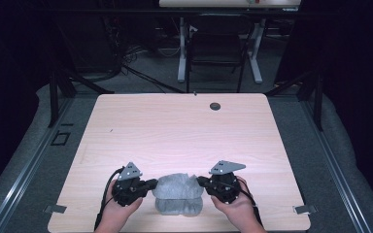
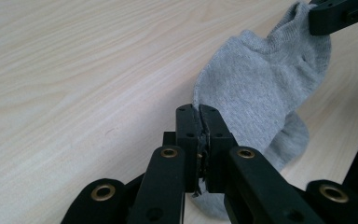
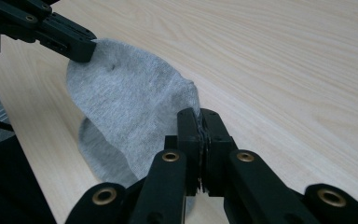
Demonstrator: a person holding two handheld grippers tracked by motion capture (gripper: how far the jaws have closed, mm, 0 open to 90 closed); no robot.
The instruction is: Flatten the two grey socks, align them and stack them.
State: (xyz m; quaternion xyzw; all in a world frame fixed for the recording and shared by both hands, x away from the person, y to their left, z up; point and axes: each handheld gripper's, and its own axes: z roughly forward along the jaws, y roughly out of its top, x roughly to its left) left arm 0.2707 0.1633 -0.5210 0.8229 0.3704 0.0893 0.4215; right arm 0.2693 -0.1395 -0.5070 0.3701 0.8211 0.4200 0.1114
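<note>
Left gripper (image 1: 148, 185): jaws clamped on one end of the sock (image 1: 178, 193), likely pinning it for folding.
Right gripper (image 1: 203, 182): jaws pinched on the opposite end, so the upper layer spans between both.
Sock: grey, doubled over at the table's (image 1: 175, 126) near edge, lower layer resting on the wood.
Hole (image 1: 215, 106): far side, well apart.
</note>
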